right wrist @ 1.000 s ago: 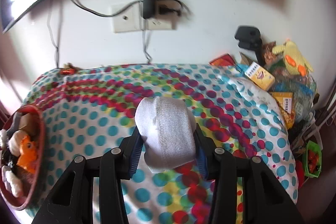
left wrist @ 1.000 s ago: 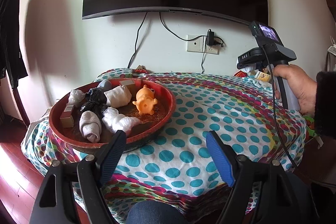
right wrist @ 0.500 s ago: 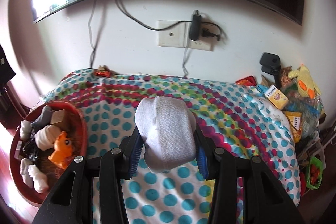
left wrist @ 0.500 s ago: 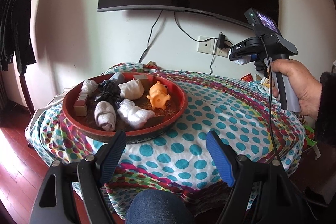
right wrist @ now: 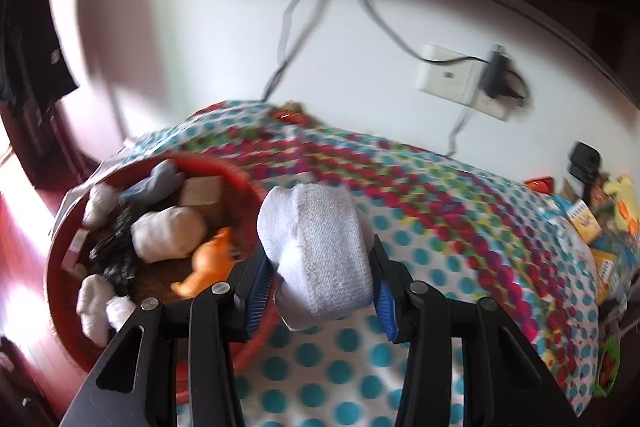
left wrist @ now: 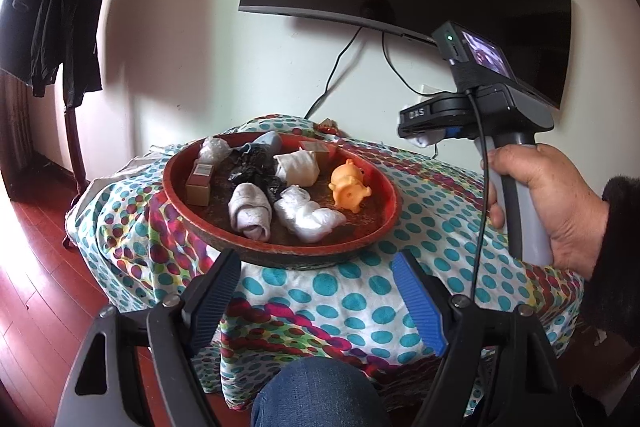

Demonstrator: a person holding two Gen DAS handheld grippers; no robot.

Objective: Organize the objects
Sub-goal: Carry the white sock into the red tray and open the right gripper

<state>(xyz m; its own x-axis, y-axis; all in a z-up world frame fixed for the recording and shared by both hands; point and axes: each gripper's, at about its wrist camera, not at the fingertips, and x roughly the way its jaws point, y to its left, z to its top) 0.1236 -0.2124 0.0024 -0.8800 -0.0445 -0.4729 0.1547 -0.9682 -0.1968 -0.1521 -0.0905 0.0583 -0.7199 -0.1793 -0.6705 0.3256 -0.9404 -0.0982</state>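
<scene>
The rolled white terry sock (right wrist: pixel 320 259), clamped between the blue-padded fingers of the right gripper (right wrist: pixel 322 291), has been carried from mid-desk to the rim of the round red tray (right wrist: pixel 56 267), so release appears imminent, while the left gripper (left wrist: pixel 316 301) is held wide and empty.

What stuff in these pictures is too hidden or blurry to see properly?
- Right wrist view: the red tray is blurred, and the right gripper with its white sock covers the near rim.
- Right wrist view: the snack boxes are too small and blurred to read.
- Left wrist view: the left gripper hides part of the tablecloth.
</scene>
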